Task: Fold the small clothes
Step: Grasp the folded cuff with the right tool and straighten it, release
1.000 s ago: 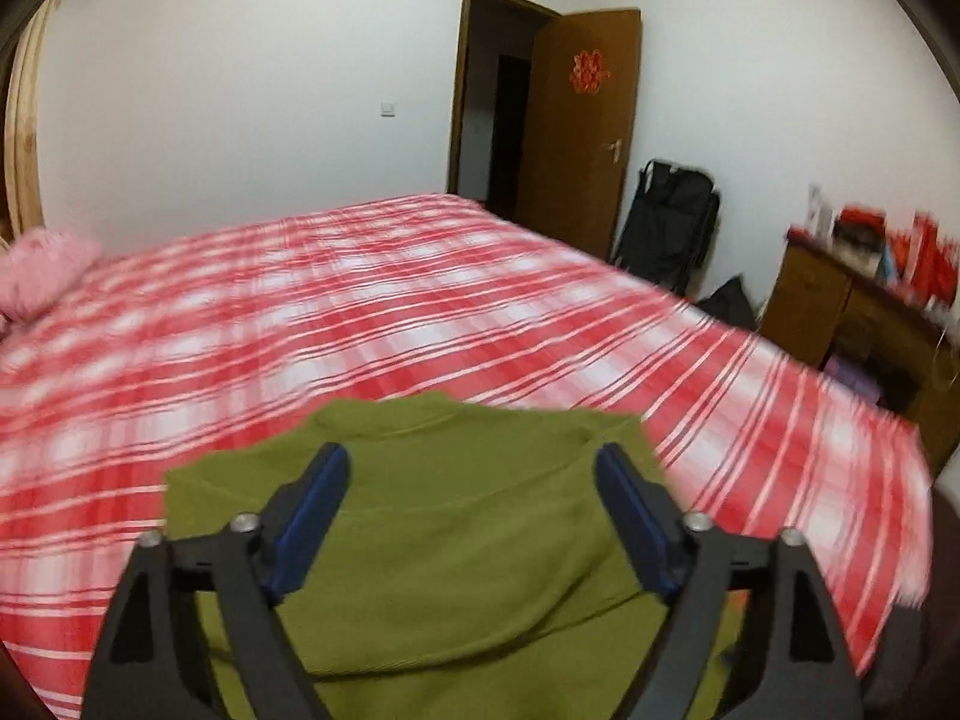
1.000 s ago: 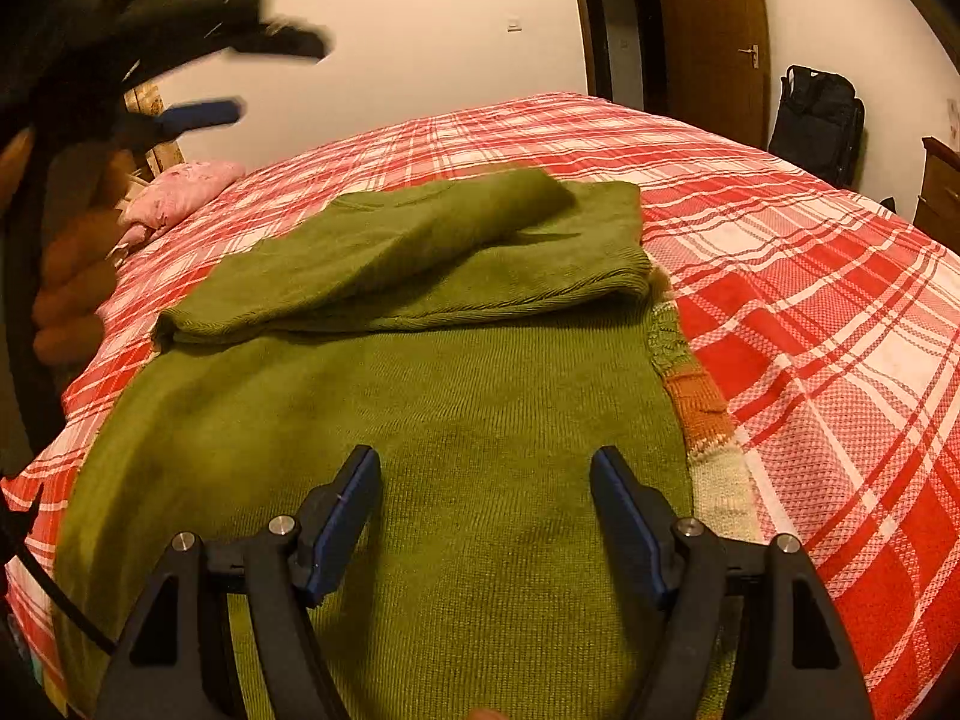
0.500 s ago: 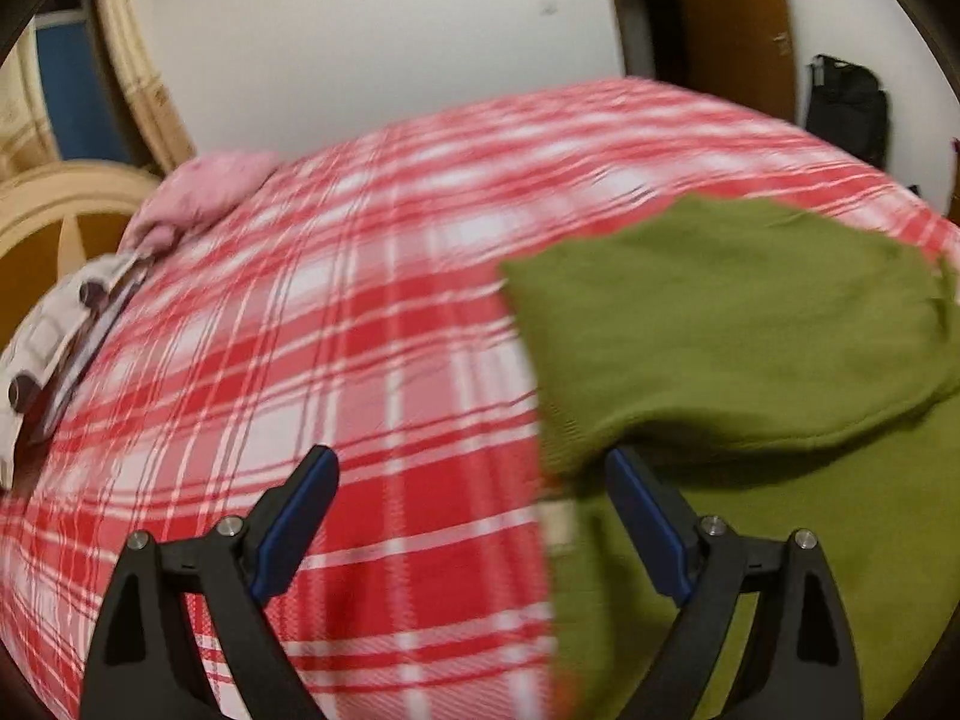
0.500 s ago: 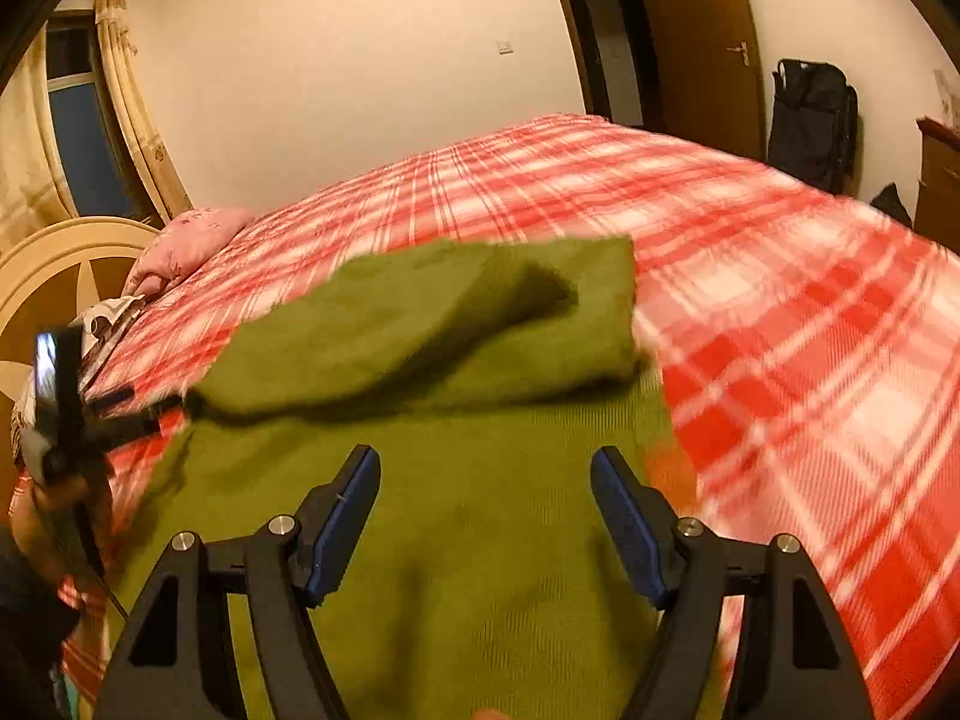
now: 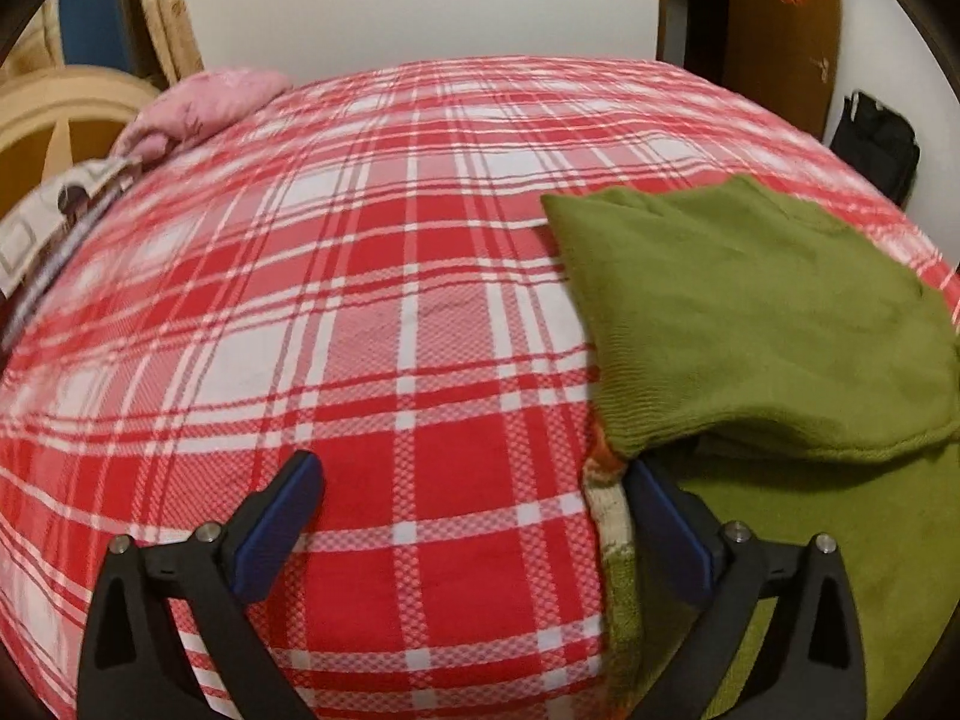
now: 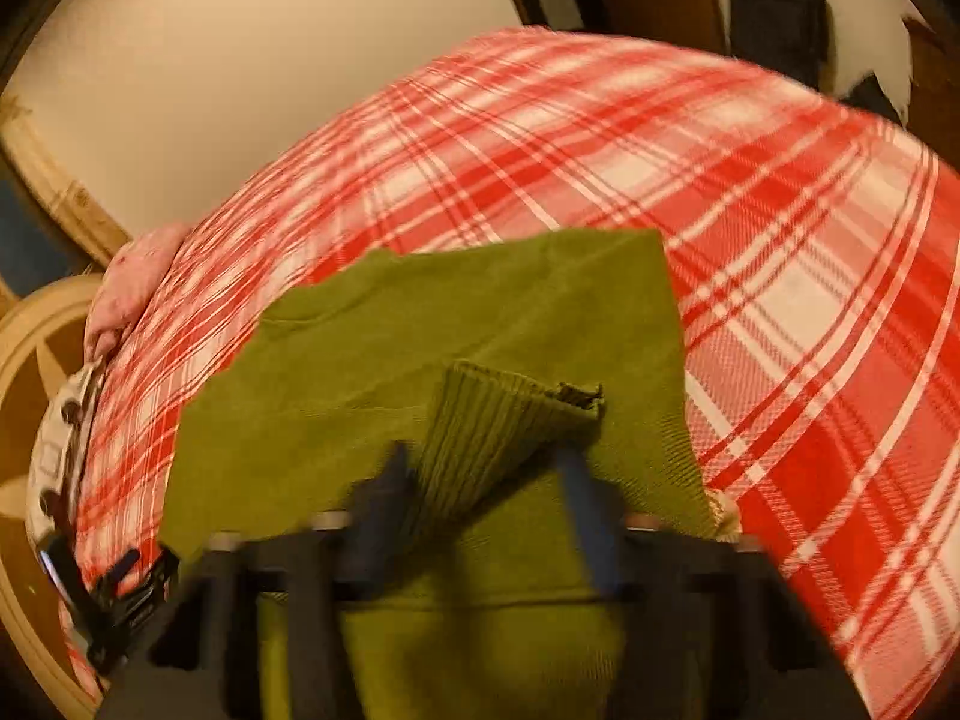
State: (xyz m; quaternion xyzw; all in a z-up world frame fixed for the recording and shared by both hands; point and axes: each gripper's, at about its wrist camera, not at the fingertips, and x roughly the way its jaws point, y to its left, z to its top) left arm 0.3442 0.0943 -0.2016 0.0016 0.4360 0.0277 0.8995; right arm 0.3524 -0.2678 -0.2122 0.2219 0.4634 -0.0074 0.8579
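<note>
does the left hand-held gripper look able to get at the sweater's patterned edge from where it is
Probably yes. The left hand-held gripper, jaws opening, is empty over bare bedspread; the patterned edge lies against its right finger, with nothing between except the folded green sleeve overhanging just beyond.

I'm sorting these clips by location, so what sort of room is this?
Most likely a home bedroom: a wide bed under a red plaid cover, a pink pillow near its head, and a wooden door behind. A green sweater lies on the bed.
</note>
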